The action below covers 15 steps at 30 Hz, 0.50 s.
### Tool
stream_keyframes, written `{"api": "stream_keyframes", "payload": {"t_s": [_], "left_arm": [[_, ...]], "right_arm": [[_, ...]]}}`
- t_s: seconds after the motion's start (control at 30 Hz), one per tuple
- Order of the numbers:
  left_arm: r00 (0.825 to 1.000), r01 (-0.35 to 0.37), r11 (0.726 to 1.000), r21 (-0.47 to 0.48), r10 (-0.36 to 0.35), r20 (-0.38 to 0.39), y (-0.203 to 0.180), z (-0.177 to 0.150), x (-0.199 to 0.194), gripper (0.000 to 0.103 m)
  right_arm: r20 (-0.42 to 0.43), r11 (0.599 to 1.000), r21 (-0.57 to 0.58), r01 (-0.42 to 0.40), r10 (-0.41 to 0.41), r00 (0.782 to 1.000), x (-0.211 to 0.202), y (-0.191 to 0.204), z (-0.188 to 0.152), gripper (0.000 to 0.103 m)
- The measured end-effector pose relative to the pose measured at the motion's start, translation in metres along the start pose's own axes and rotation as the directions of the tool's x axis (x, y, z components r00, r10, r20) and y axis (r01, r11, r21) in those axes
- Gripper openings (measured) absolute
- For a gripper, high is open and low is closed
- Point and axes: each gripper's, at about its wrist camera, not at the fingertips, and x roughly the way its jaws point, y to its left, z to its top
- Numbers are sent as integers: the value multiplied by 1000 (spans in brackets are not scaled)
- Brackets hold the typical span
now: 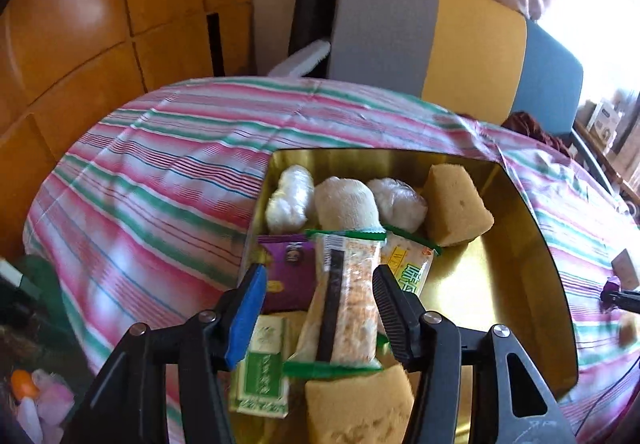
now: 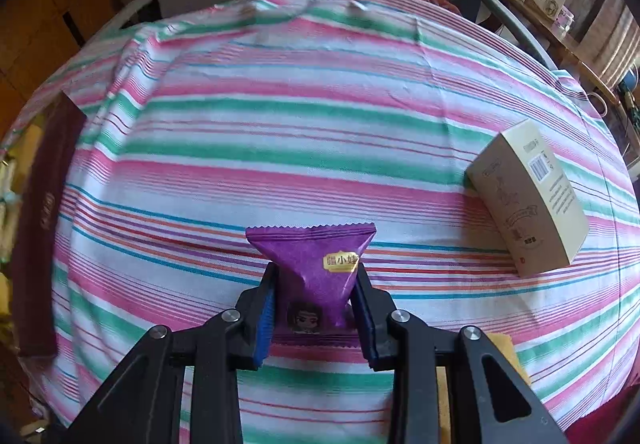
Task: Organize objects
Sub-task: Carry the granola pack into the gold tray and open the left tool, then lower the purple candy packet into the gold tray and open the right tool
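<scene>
A gold-lined tray (image 1: 516,244) sits on the striped cloth and holds several items. A long cracker packet with green ends (image 1: 352,296) lies in it, leaning on a rolled cream towel (image 1: 346,203). My left gripper (image 1: 319,270) hangs open over this packet; the blue pad stands clear of its left side and the black finger (image 1: 390,304) is close beside its right edge. In the right wrist view, my right gripper (image 2: 316,272) is shut on a purple snack packet (image 2: 316,244), pinching its lower half just above the cloth.
The tray also holds two white wrapped bundles (image 1: 288,199), two tan sponges (image 1: 456,203), a second purple packet (image 1: 288,268) and a green box (image 1: 264,368). A beige carton (image 2: 528,195) lies on the cloth to the right. The tray's dark maroon side (image 2: 44,203) stands at the left. A chair (image 1: 432,31) is behind the table.
</scene>
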Motion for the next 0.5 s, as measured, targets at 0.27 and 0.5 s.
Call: {"api": "stream_keyframes", "payload": {"t_s": [0.27,0.5], "left_arm": [[999,-11,1000,1,11,41,9,-17,-21,59],[999,-3,1000,-18,4,40,15,-28,-23,59]], "right_arm": [[110,942,-256,-216,250,962,-71,141,6,34],[-16,832,-456,-316,347,938,-56,278,-8,34]]}}
